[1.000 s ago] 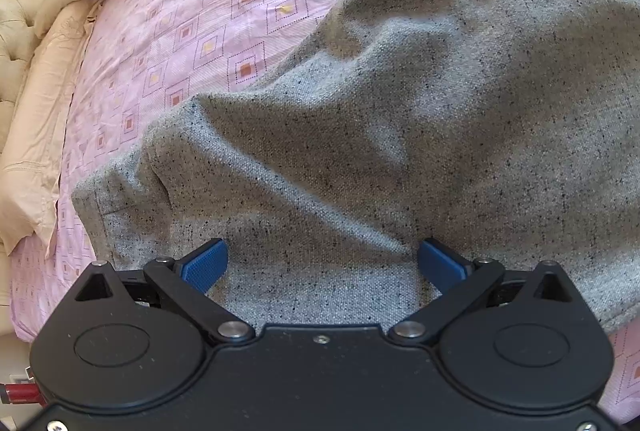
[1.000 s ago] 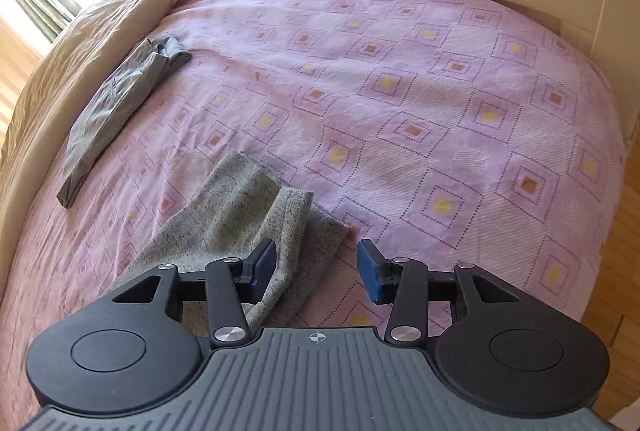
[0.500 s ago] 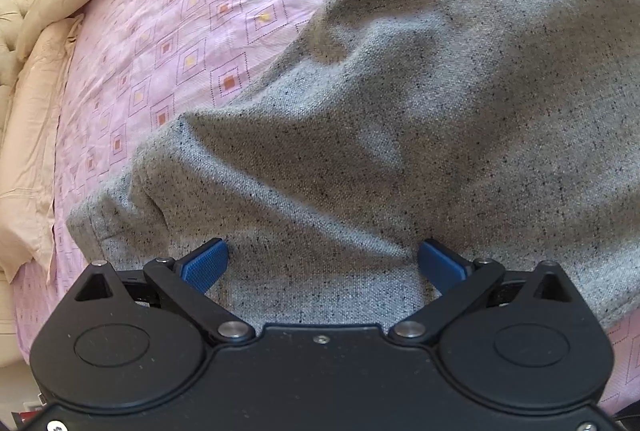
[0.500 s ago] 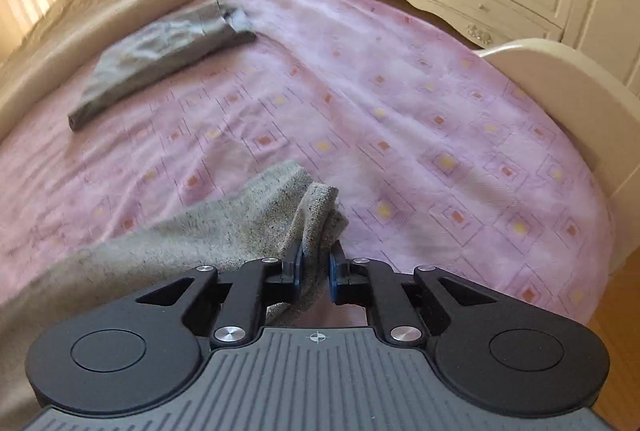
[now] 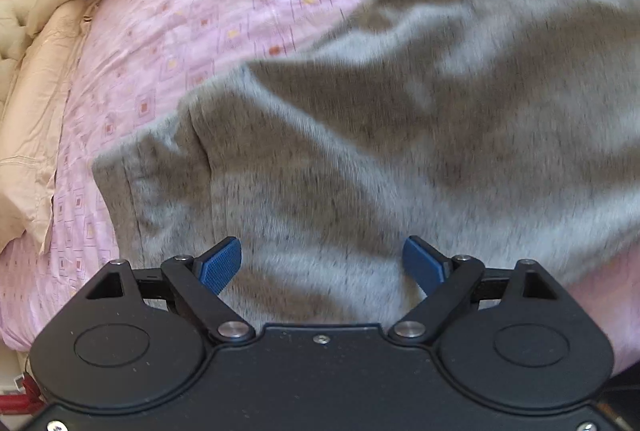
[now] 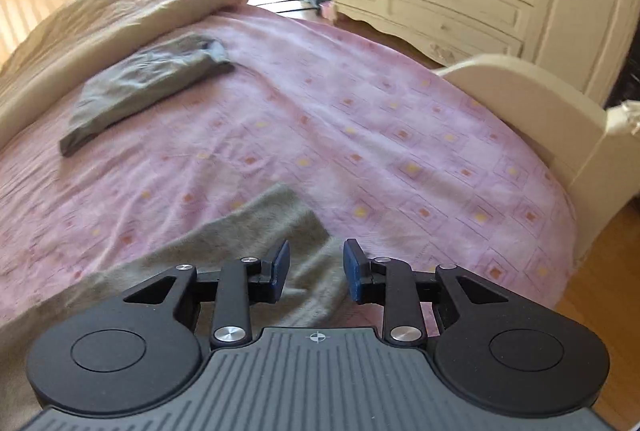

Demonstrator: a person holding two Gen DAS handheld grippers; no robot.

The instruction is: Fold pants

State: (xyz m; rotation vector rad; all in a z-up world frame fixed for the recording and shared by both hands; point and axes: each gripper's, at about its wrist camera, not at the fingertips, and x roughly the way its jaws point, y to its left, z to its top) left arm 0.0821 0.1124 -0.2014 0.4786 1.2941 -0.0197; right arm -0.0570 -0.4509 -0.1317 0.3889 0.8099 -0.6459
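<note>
The grey speckled pants (image 5: pixel 400 151) lie rumpled on the pink patterned bedspread (image 6: pixel 400 159); the left gripper (image 5: pixel 322 263) hangs over them, jaws wide and just closing slightly, gripping nothing. The right gripper (image 6: pixel 316 267) has just been opening — pads parted, clear of the cloth below; a folded grey garment (image 6: pixel 140 83) lies well apart.

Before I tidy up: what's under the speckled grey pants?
The pink bedspread shows all around the pants, so they lie on it. Anything under the cloth itself is covered.

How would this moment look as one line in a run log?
left gripper: open, closing, over pants | right gripper: open, opening, pants unpinched | bed: second garment lying
</note>
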